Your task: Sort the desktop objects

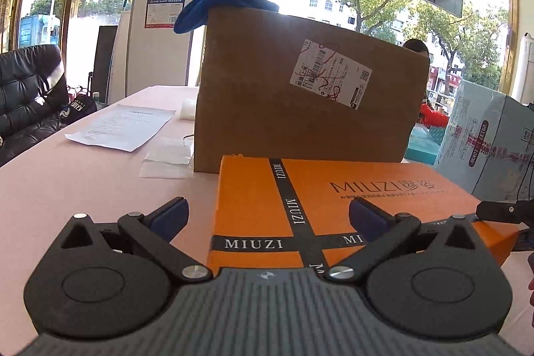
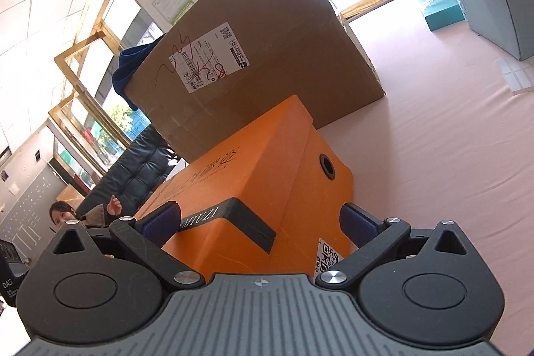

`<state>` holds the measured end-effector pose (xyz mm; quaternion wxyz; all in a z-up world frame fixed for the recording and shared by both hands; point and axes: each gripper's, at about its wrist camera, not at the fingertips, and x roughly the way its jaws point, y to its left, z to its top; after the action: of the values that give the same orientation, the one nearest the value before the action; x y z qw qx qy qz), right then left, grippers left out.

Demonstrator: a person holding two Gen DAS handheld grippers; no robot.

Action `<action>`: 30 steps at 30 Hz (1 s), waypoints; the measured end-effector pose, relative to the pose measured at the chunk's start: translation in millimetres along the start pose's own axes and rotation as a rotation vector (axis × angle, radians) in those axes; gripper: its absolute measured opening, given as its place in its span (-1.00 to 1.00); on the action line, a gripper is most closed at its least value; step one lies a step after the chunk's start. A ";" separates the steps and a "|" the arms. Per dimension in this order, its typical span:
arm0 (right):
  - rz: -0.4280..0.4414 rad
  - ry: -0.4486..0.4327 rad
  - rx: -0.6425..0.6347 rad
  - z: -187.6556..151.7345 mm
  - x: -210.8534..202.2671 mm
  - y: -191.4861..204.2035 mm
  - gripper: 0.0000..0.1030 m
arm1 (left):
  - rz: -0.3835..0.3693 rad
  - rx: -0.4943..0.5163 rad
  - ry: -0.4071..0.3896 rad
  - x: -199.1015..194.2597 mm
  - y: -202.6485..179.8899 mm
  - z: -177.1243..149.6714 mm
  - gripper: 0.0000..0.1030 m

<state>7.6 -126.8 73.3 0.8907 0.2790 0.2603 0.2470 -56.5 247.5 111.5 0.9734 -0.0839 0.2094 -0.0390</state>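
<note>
The flat orange cardboard box with black MIUZI bands [image 1: 333,209] lies on the pale pink table [image 1: 83,189], right in front of a big brown cardboard box with a white shipping label [image 1: 300,89]. The two boxes look like they touch, or nearly so.

The left wrist view shows the orange box from above its lid. The left gripper [image 1: 268,219] has its two blue-padded fingers spread wide, and it holds nothing. One finger is out over the bare table and the other is over the lid. At the far right edge of this view, a bit of the other black tool sits at the corner of the orange box.

The right wrist view is tipped sideways and shows the end of the orange box, with a round hole and a small white sticker. The right gripper [image 2: 263,221] is also wide open. One finger is by the lid and the other by the end wall, but it is hard to tell if they touch the box.

Only the left view shows a white printed paper sheet [image 1: 120,127] lying on the table. A dark blue cloth [image 1: 227,2] hangs over the top of the brown box. A light blue printed carton [image 1: 490,139] stands off to the right. Big windows show trees and buildings outside, and a black leather sofa [image 1: 26,92] sits beside the table.
</note>
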 end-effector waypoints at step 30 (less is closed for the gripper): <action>0.031 -0.087 -0.088 -31.6 -20.2 8.2 0.44 | -0.137 -0.079 0.107 24.3 11.5 -12.5 1.00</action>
<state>-28.8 -121.0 62.6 0.9087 0.2540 0.2060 0.2596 -39.1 254.2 88.5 0.9520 -0.1339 0.2561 -0.1014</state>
